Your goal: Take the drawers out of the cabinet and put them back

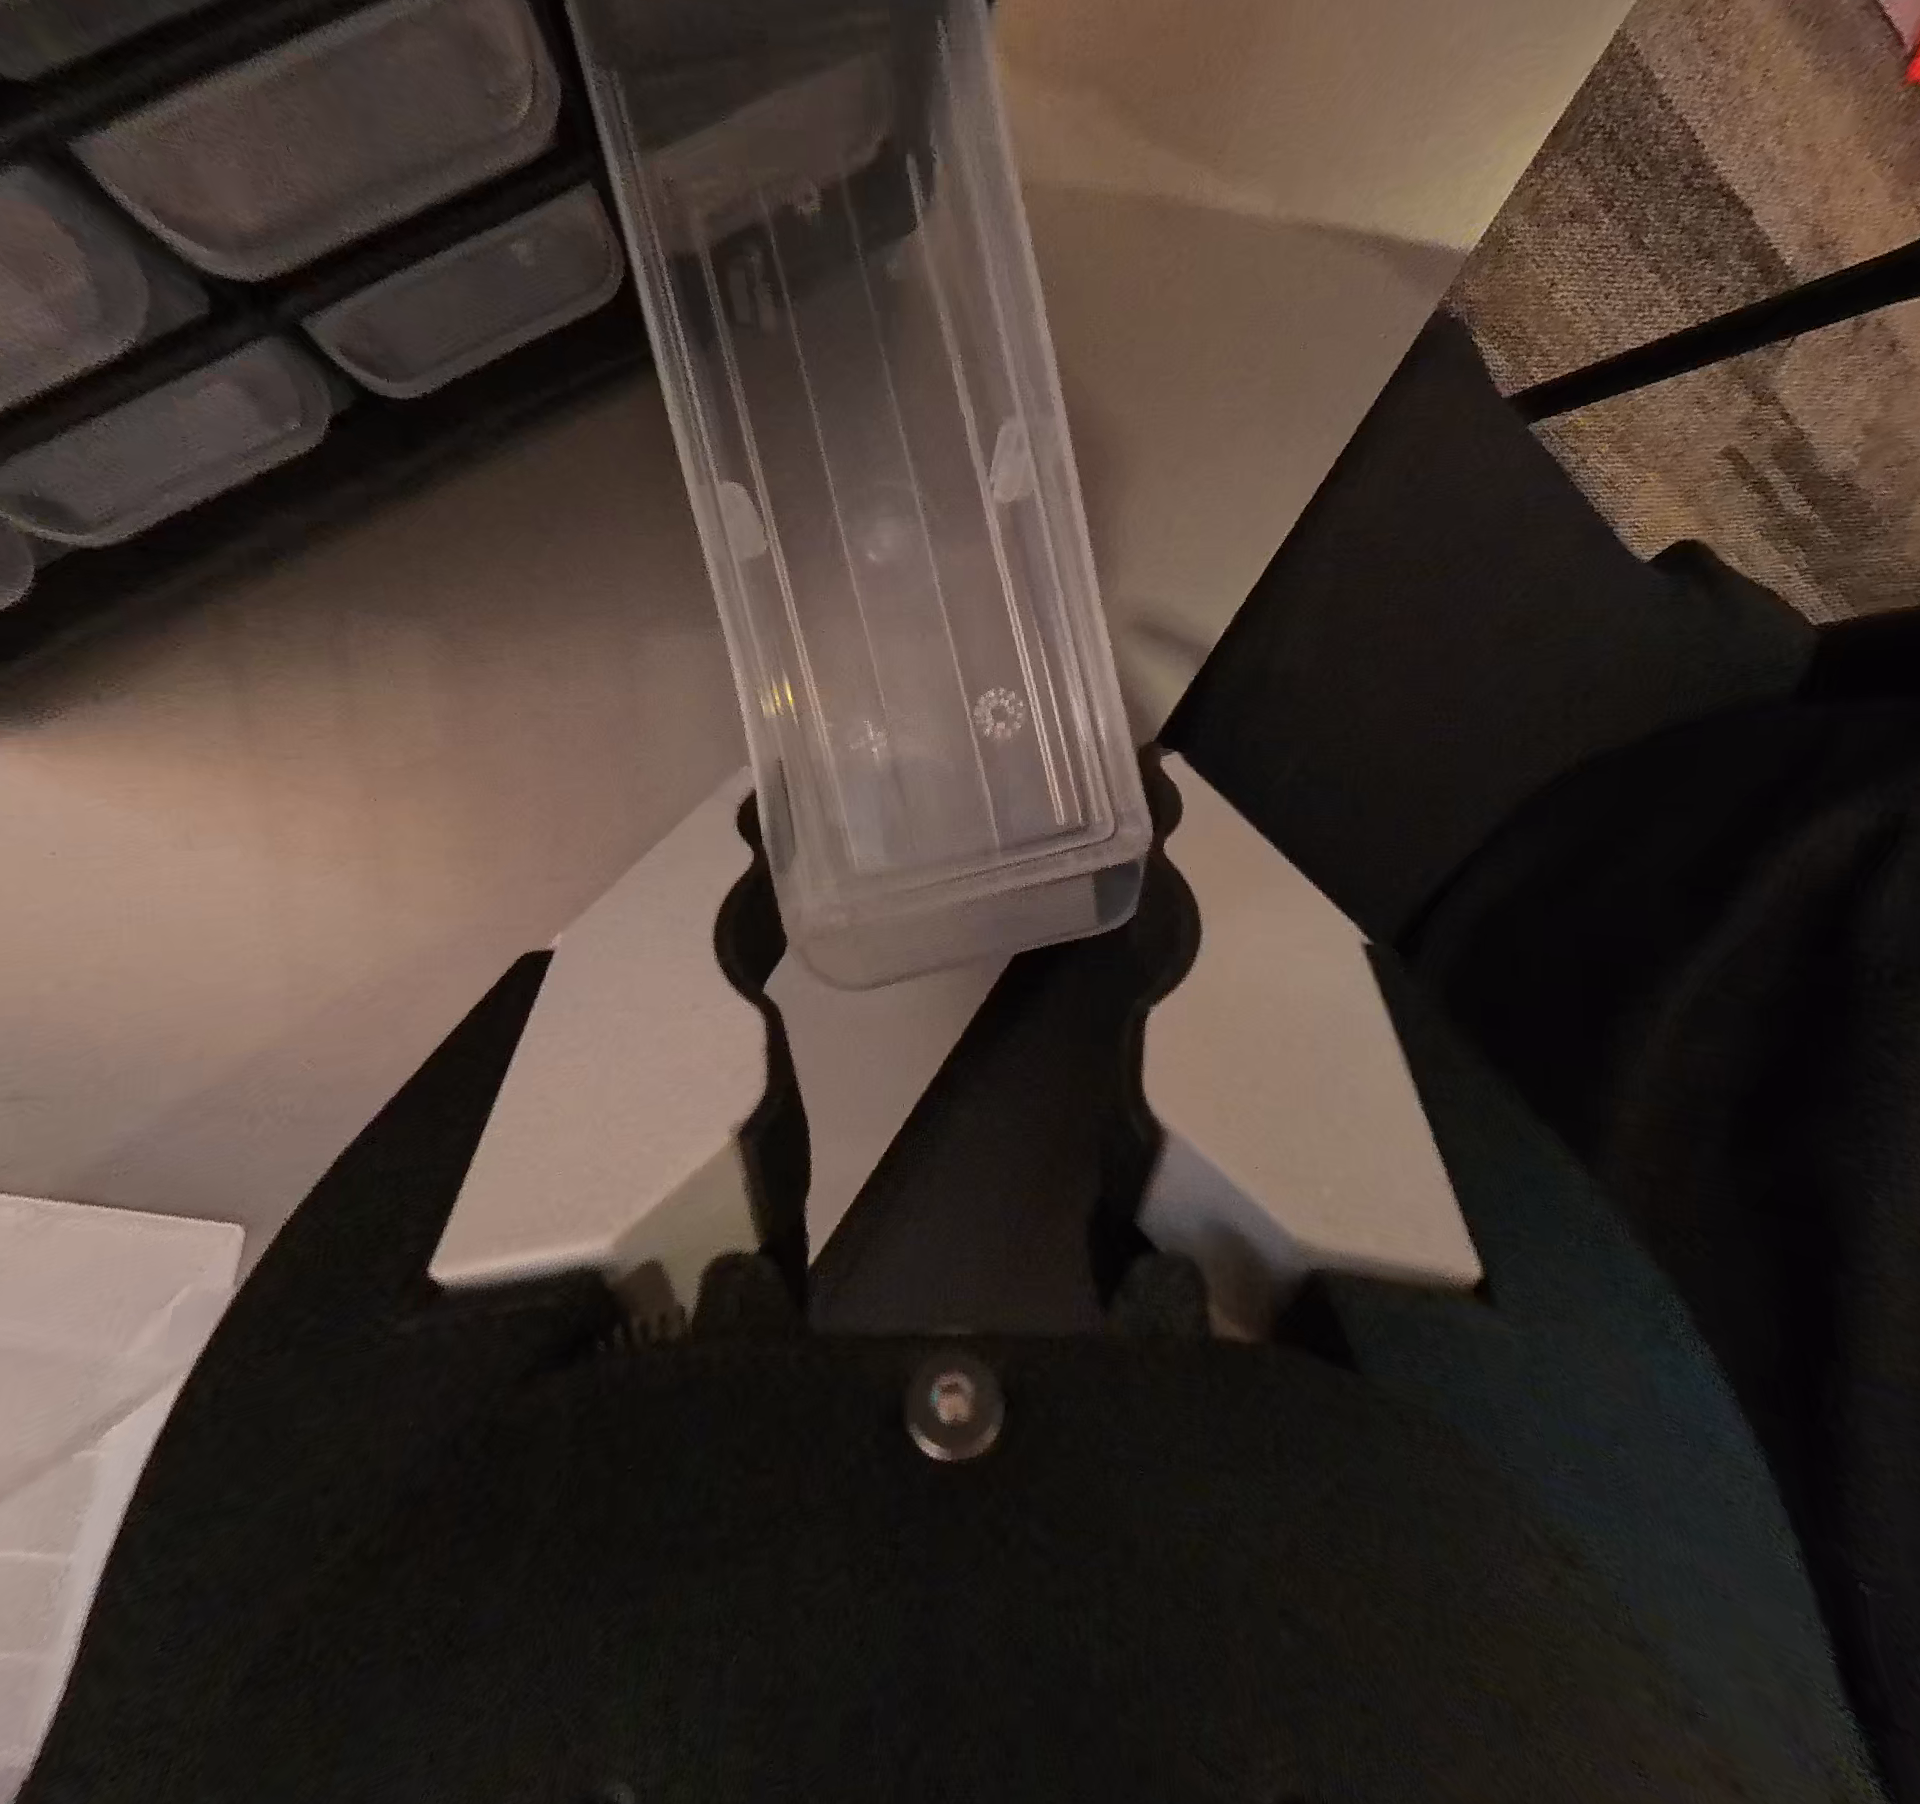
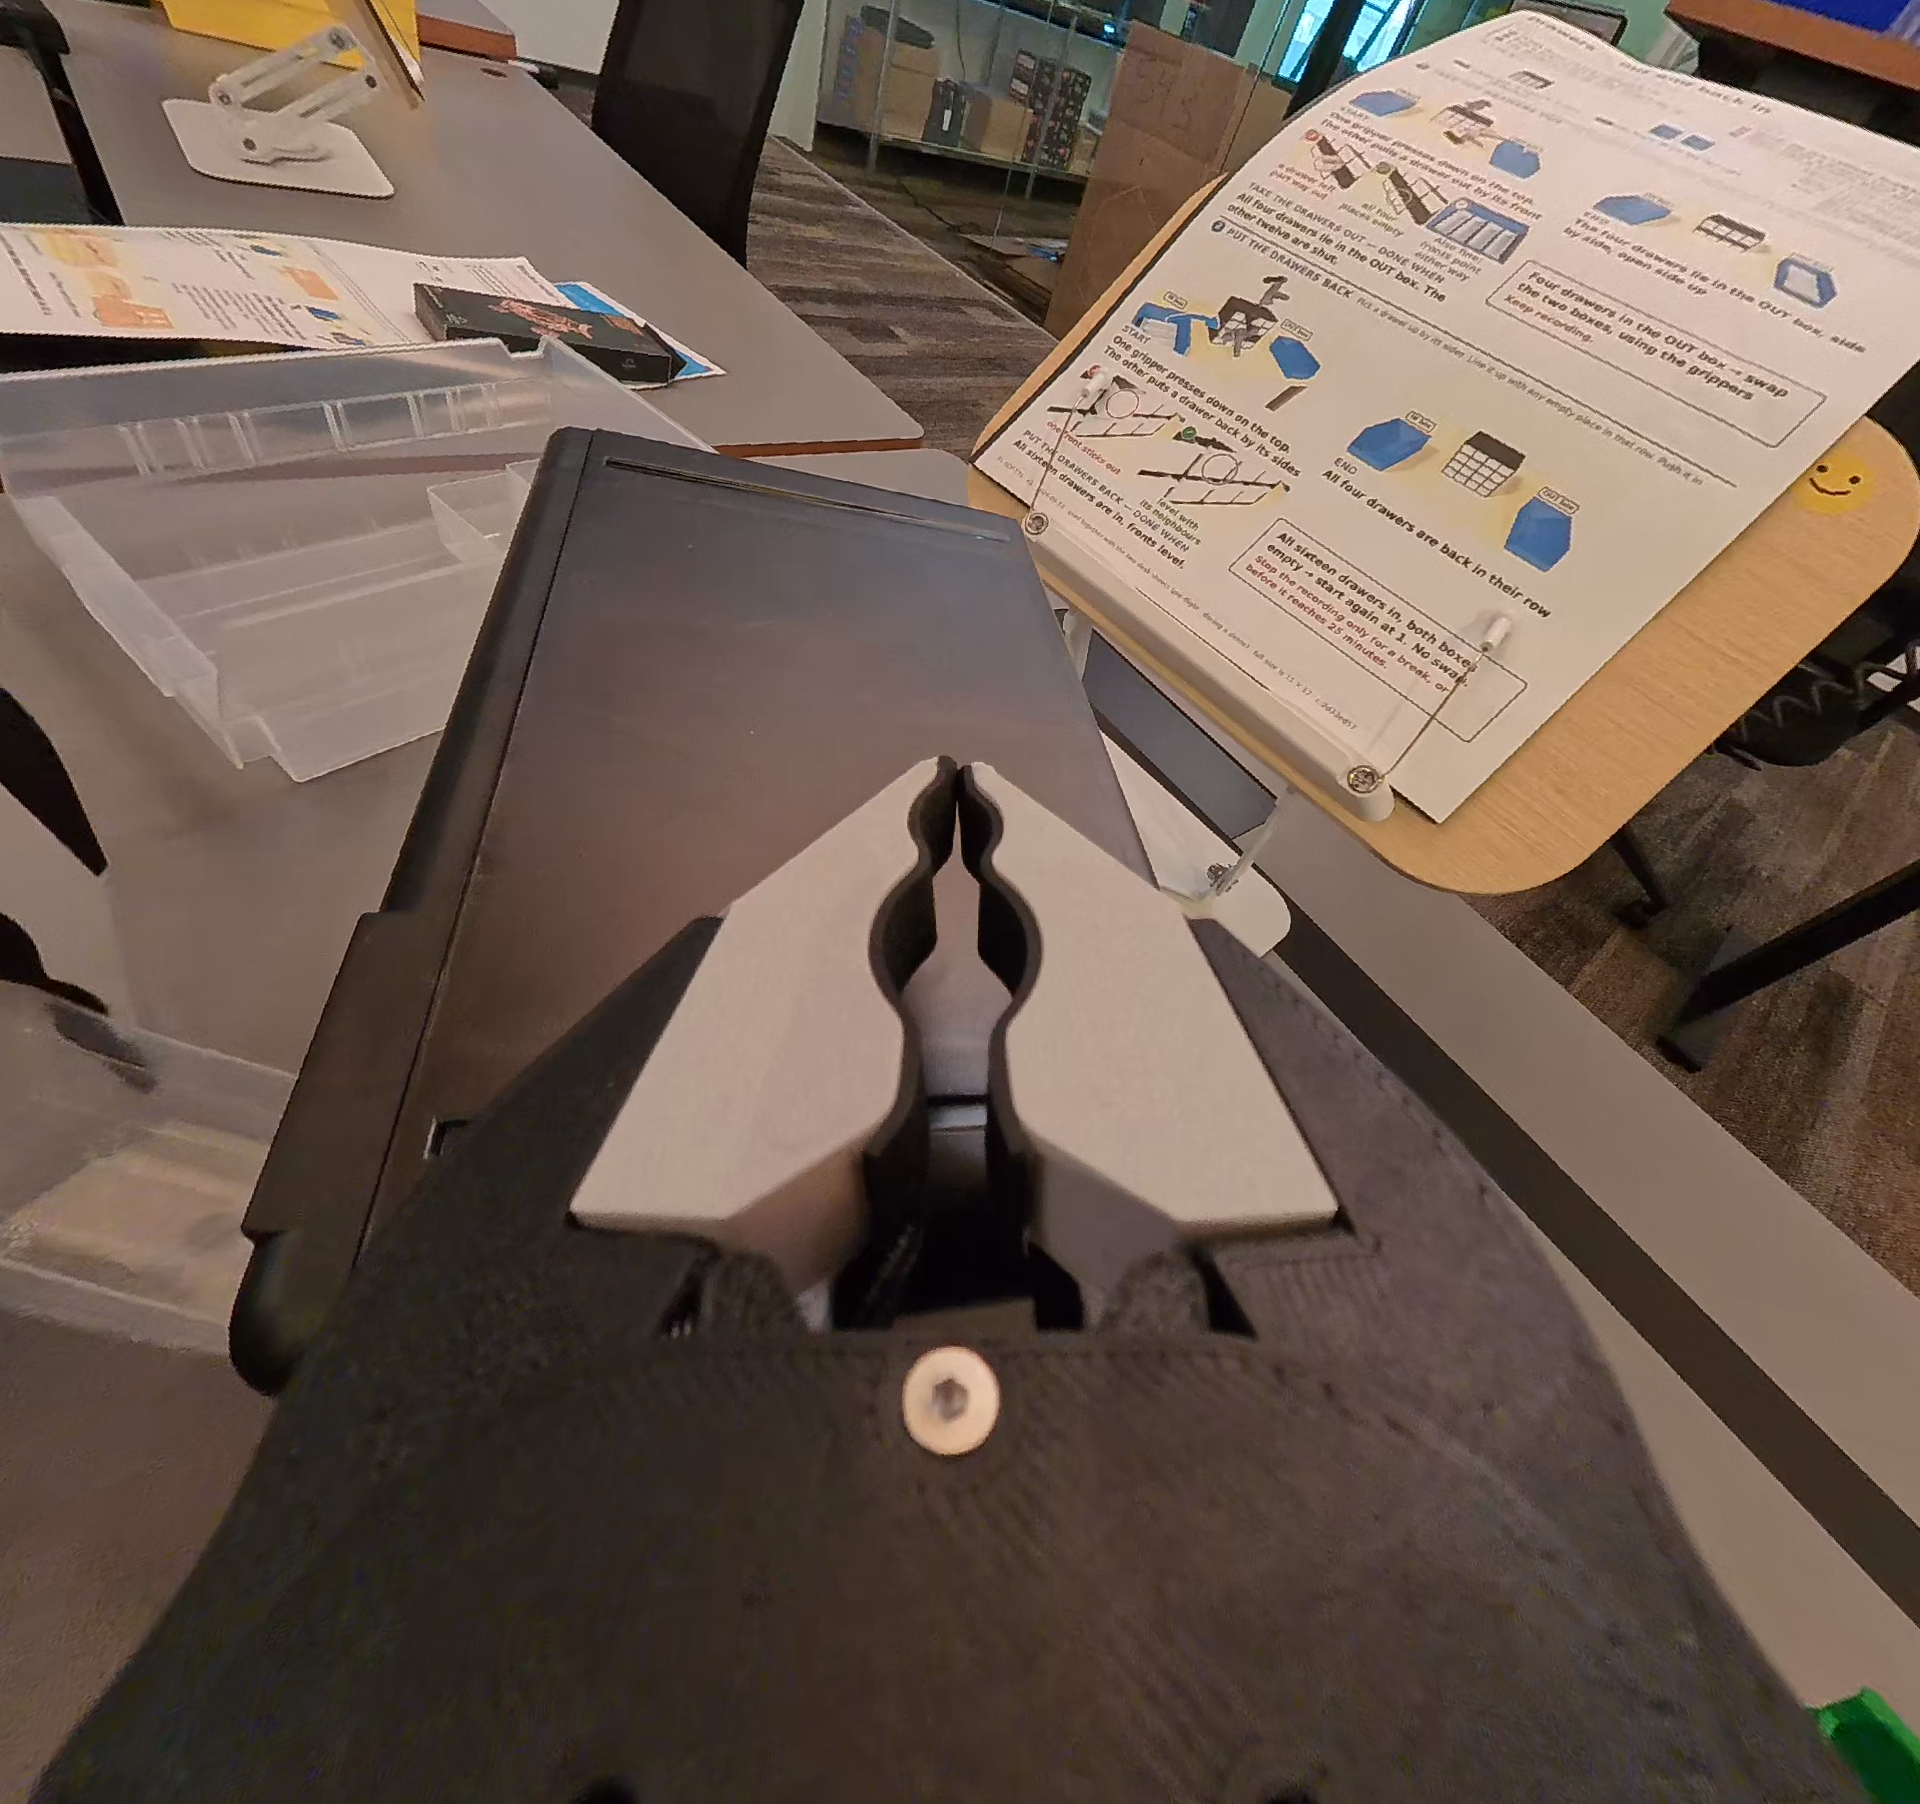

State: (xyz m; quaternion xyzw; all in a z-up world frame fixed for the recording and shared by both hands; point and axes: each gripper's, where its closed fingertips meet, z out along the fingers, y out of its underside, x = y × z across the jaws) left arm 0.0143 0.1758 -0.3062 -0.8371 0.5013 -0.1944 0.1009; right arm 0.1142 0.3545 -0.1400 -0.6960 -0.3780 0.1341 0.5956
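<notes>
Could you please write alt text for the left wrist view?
The left gripper clamps one end of a clear drawer, whose far end points toward the black cabinet of closed drawers at upper left, above a grey table.

Left wrist view: clear drawer fills the gap btwn left gripper fingers, no room left there. Cabinet w/ rows of shut drawers blocks upper left. Bare tabletop open to the left & below the cabinet. White paper lies flat at lower left, low, no real block. Dark sleeve crowds right side.

Right wrist view: right gripper tips nearly touching, over the black cabinet top, flat & bare, free to pass across. Clear tray close on the left. Tilted instruction board stands near on the right, narrow gap to cabinet edge.
</notes>
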